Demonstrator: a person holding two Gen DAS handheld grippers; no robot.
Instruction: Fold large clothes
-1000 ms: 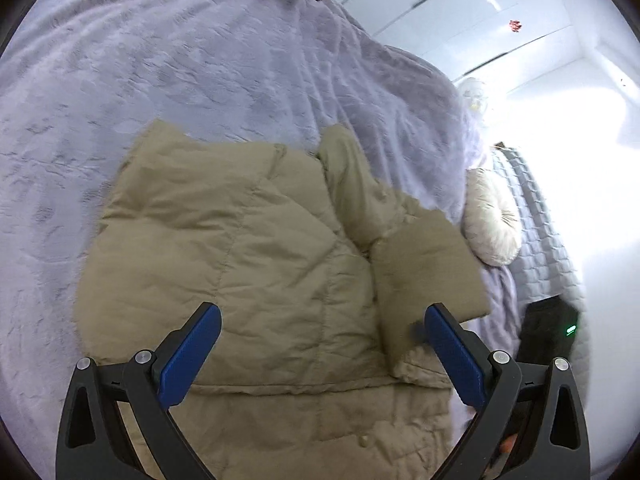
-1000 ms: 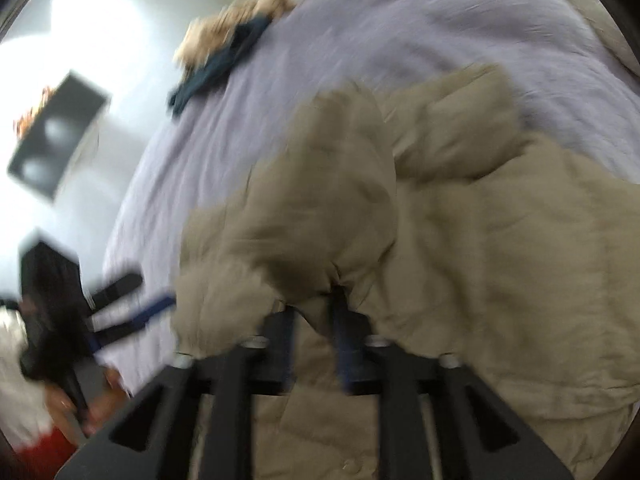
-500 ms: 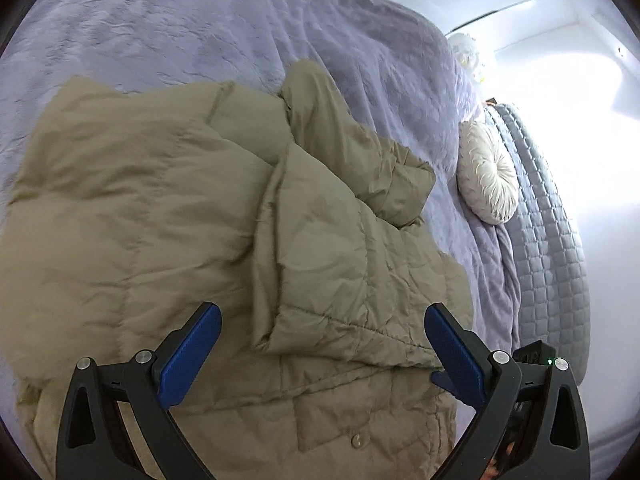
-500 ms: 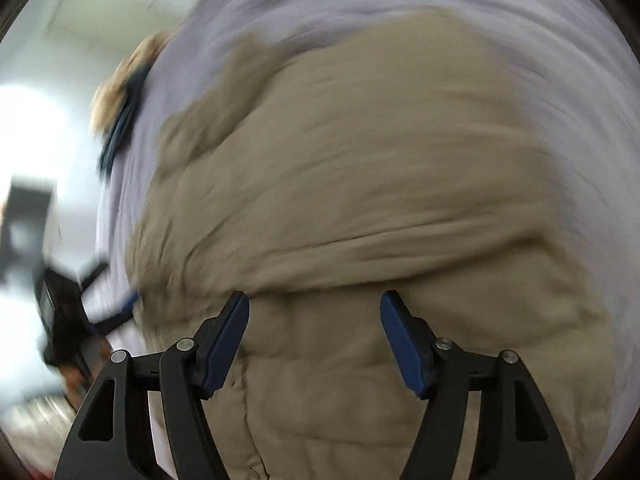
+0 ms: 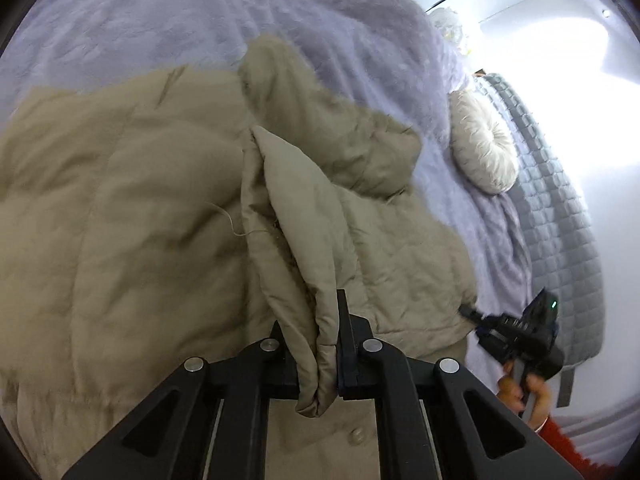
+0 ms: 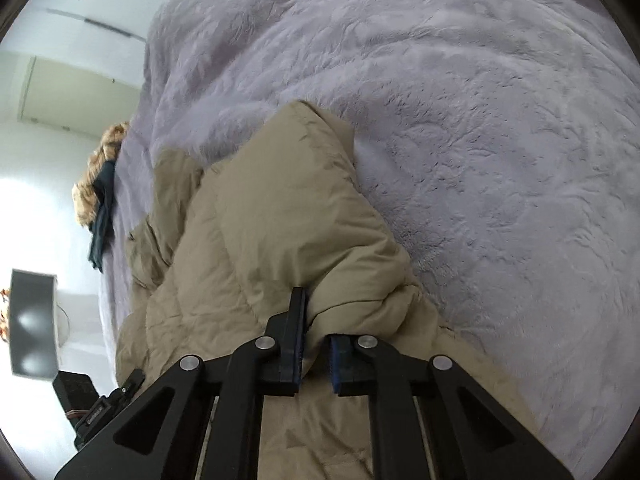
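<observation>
A tan quilted jacket (image 5: 140, 220) lies spread on a lilac fleece bed cover (image 5: 160, 20). My left gripper (image 5: 316, 320) is shut on a raised fold of the jacket, which hangs over and hides its left finger. In the right wrist view the jacket (image 6: 260, 240) bunches up along its edge. My right gripper (image 6: 318, 320) is closing there, with a ridge of tan fabric pinched between its blue pads. In the left wrist view the right gripper (image 5: 472, 314) touches the jacket's right edge, held by a hand (image 5: 524, 392).
A round cream cushion (image 5: 484, 152) and a grey quilted cover (image 5: 560, 200) lie at the bed's right side. A dark teal garment (image 6: 102, 216) on a furry thing sits at the bed's far edge. A dark screen (image 6: 32, 324) stands beyond it. Bare lilac cover (image 6: 480, 120) stretches behind the jacket.
My left gripper, wide open before, came down and shut on a jacket fold. My right gripper let go of a sleeve, swung across to the jacket's edge and closed on fabric there.
</observation>
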